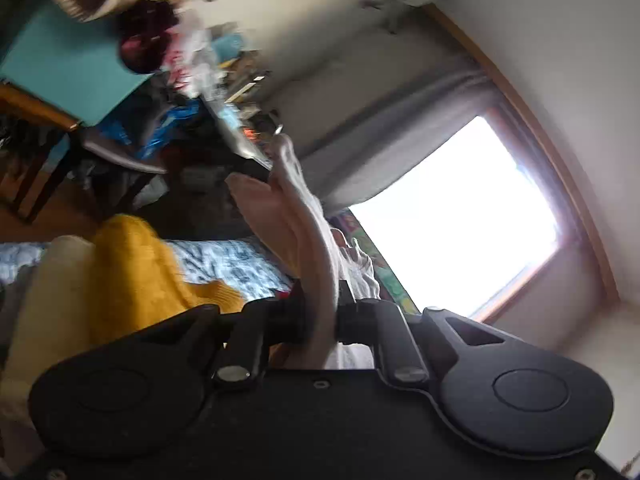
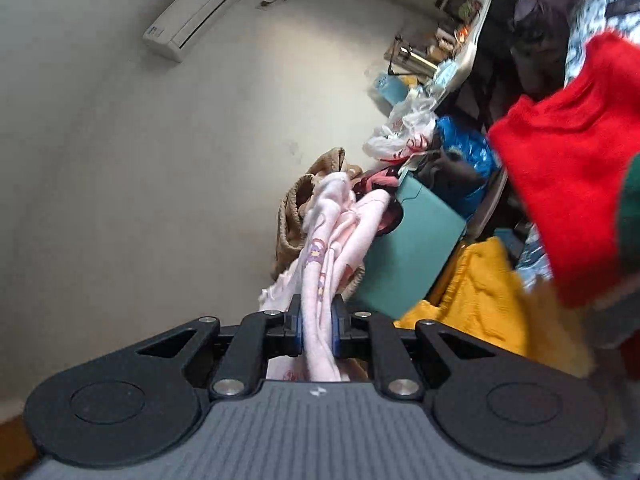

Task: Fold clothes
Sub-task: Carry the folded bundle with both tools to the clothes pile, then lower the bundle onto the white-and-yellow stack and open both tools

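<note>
My left gripper (image 1: 320, 316) is shut on a pale pink garment (image 1: 304, 232) that rises from between its jaws, lifted in the air. My right gripper (image 2: 316, 328) is shut on the same kind of pale pink printed garment (image 2: 332, 240), bunched and stretching away from the jaws. Both views are tilted and the left one is blurred. A yellow knit garment (image 1: 132, 268) lies on the blue patterned bed cover (image 1: 232, 264); it also shows in the right wrist view (image 2: 480, 296). A red garment (image 2: 568, 160) hangs at the right.
A teal box (image 2: 412, 244) and a brown basket (image 2: 296, 208) sit near a cluttered shelf (image 2: 440, 64) with bags. A wooden chair (image 1: 36, 128) stands at left. A bright window (image 1: 460, 216) with grey curtain and an air conditioner (image 2: 196, 8) are on the walls.
</note>
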`<state>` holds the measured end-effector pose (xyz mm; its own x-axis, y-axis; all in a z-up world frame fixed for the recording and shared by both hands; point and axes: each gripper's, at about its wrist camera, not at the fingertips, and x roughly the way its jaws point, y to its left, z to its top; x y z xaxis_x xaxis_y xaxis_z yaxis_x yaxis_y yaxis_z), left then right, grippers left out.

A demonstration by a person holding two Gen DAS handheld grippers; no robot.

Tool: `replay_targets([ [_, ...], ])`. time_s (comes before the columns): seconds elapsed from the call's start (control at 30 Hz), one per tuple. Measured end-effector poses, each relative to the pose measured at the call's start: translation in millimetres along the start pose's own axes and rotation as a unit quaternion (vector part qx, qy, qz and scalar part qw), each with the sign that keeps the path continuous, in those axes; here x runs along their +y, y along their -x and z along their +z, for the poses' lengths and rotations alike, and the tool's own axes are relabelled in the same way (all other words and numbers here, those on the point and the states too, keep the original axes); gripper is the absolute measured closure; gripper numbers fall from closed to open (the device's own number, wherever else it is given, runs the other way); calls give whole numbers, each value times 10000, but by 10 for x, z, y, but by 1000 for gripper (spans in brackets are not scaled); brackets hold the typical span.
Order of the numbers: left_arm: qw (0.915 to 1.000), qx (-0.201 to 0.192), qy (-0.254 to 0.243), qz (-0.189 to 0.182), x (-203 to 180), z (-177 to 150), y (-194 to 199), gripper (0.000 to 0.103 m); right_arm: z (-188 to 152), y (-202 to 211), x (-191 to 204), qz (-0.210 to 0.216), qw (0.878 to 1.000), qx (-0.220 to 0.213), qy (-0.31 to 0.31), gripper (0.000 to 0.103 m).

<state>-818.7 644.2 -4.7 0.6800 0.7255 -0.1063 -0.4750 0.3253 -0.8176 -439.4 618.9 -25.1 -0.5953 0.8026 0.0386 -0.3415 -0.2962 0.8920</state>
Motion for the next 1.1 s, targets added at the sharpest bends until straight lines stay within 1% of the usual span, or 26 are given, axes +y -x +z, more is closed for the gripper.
replay_targets([
  [0.03,9997,69,77,241,179,-42,-82,91,-35,-83,-85,-62,10000,40,-52,88],
  [0.07,9982,175,175,545,371,-122,-201,91,-90,-164,-209,-261,9996,110,-60,88],
  [0.1,9956,281,273,849,562,-201,-321,90,-160,-252,-360,-615,9978,228,-63,87],
  [0.13,9944,312,416,918,736,-267,-386,86,-235,-337,-530,-986,9944,359,-120,90],
  [0.17,9954,254,548,742,840,-307,-388,85,-310,-390,-719,-1263,9906,453,-279,91],
  [0.2,9964,184,545,616,848,-317,-368,85,-359,-379,-819,-1215,9911,384,-390,91],
  [0.23,9972,123,468,567,817,-314,-344,85,-377,-348,-812,-1112,9924,306,-425,90],
  [0.27,9978,85,379,535,786,-313,-336,85,-383,-319,-743,-1027,9937,256,-372,88],
  [0.3,9980,69,349,514,767,-308,-336,84,-386,-295,-661,-991,9945,211,-258,84],
  [0.33,9981,57,368,492,756,-298,-335,79,-384,-270,-558,-1060,9942,177,-35,81],
  [0.37,9982,37,362,468,734,-291,-322,68,-379,-218,-464,-1124,9935,139,132,78],
  [0.4,9986,-3,287,449,697,-284,-280,60,-374,-167,-369,-1187,9924,102,298,74],
  [0.43,9988,-82,130,472,633,-279,-217,47,-369,-115,-275,-1250,9910,64,465,72],
  [0.47,9984,-177,-58,542,581,-268,-131,44,-366,-61,-190,-1317,9893,36,629,71],
  [0.53,9960,-333,-465,683,453,-296,3,43,-370,58,-61,-1469,9847,23,942,64],
  [0.6,9940,-368,-680,770,399,-328,11,43,-368,186,32,-1674,9778,3,1261,61],
  [0.67,9932,-300,-690,883,392,-354,54,45,-424,258,160,-1925,9663,-46,1711,61],
  [0.73,9930,-356,-624,942,383,-375,136,45,-490,186,244,-2024,9575,-16,2054,61],
  [0.8,9924,-404,-663,953,348,-404,279,45,-518,123,323,-2068,9553,73,2112,61],
  [0.87,9919,-358,-732,974,351,-465,402,45,-605,137,401,-2058,9540,135,2178,61],
  [0.9,9906,-252,-855,1038,343,-518,439,45,-673,168,430,-2087,9517,193,2245,61],
  [0.97,9843,38,-1238,1259,276,-662,499,37,-793,236,472,-2241,9458,339,2326,53],
  [1.0,9786,186,-1490,1408,233,-758,522,34,-853,271,489,-2322,9426,419,2364,45],
  [1.03,9720,339,-1736,1548,191,-863,537,25,-919,316,503,-2430,9379,510,2422,37],
  [1.07,9645,496,-1973,1684,149,-969,549,18,-1000,377,537,-2578,9306,591,2529,34],
  [1.1,9568,626,-2198,1799,90,-1078,570,15,-1082,438,572,-2724,9229,672,2636,29],
])
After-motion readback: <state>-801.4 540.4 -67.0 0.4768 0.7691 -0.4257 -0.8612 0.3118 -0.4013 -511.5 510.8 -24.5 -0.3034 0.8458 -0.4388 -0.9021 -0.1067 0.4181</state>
